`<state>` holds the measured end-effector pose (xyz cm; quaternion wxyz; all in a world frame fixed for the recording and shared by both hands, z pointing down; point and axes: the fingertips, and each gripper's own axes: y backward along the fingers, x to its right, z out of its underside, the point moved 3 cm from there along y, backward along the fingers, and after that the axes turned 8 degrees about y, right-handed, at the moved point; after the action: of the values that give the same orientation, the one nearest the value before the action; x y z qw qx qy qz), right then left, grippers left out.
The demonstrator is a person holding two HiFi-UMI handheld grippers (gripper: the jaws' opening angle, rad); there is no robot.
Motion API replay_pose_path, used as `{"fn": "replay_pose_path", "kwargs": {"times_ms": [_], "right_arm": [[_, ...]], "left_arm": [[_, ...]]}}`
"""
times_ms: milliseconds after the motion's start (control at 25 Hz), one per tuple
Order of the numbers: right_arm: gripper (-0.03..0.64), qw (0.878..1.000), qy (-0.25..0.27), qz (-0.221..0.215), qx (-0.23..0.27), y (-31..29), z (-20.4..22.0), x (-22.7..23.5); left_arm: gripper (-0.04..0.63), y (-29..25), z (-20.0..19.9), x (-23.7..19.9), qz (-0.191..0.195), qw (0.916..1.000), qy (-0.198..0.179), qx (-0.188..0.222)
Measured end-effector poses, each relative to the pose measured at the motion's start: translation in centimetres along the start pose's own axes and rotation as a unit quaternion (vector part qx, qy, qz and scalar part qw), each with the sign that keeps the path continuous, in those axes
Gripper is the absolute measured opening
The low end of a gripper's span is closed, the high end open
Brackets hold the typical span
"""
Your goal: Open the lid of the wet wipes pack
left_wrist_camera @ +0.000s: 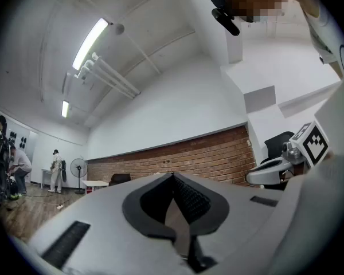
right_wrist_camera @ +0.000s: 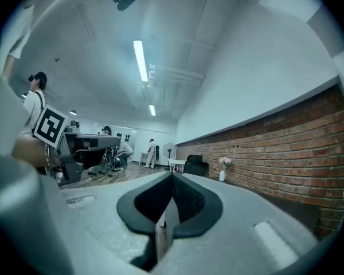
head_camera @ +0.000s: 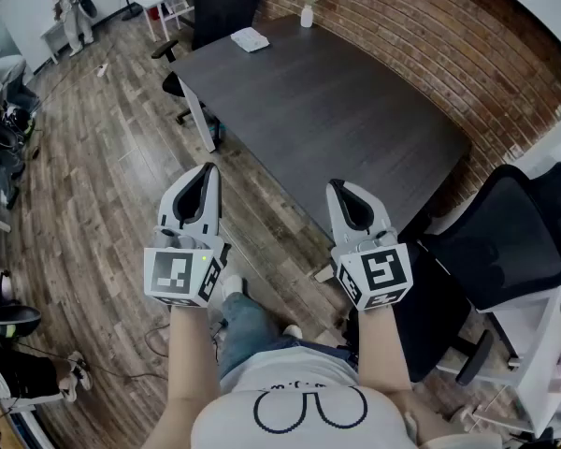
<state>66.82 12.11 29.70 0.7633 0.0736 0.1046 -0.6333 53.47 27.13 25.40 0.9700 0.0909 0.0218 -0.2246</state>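
The wet wipes pack [head_camera: 251,39] is a flat white packet lying at the far end of the dark table [head_camera: 337,120], with its lid down as far as I can tell. Both grippers hang over the wooden floor, well short of the table's near corner and far from the pack. My left gripper [head_camera: 208,168] is shut and holds nothing, its tips meeting in the left gripper view [left_wrist_camera: 173,176]. My right gripper [head_camera: 337,187] is also shut and empty, as the right gripper view [right_wrist_camera: 172,175] shows. The pack is hidden in both gripper views.
A small white vase with pink flowers [head_camera: 307,15] stands near the pack by the brick wall [head_camera: 430,36]; the vase [right_wrist_camera: 222,175] also shows in the right gripper view. Black office chairs sit at the table's far end [head_camera: 222,7] and at my right [head_camera: 505,241]. People stand far off at left.
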Motion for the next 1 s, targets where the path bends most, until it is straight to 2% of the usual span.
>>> {"fn": "replay_pose_path", "kwargs": {"times_ms": [120, 280, 440, 800, 1000], "right_arm": [[-0.005, 1.000, 0.000, 0.002, -0.002, -1.7, 0.2, 0.1], [-0.005, 1.000, -0.004, 0.008, -0.005, -5.5, 0.5, -0.3], [-0.005, 1.000, -0.016, 0.002, 0.005, -11.0, -0.1, -1.5], [-0.004, 1.000, -0.005, 0.016, -0.003, -25.5, -1.7, -5.8], [-0.004, 1.000, 0.006, 0.025, -0.012, -31.2, -2.7, -7.7]], "left_arm": [[-0.002, -1.0, 0.7, -1.6, 0.004, 0.9999, 0.010, 0.004], [-0.002, -3.0, 0.7, -4.9, 0.009, 1.0000, 0.002, -0.002], [-0.002, -5.6, 1.3, -10.0, 0.019, 0.9998, 0.003, -0.004], [-0.002, -12.0, 1.2, -23.8, 0.044, 0.9989, -0.002, -0.018], [-0.002, -14.3, 0.9, -29.8, 0.054, 0.9984, 0.002, -0.015]]}}
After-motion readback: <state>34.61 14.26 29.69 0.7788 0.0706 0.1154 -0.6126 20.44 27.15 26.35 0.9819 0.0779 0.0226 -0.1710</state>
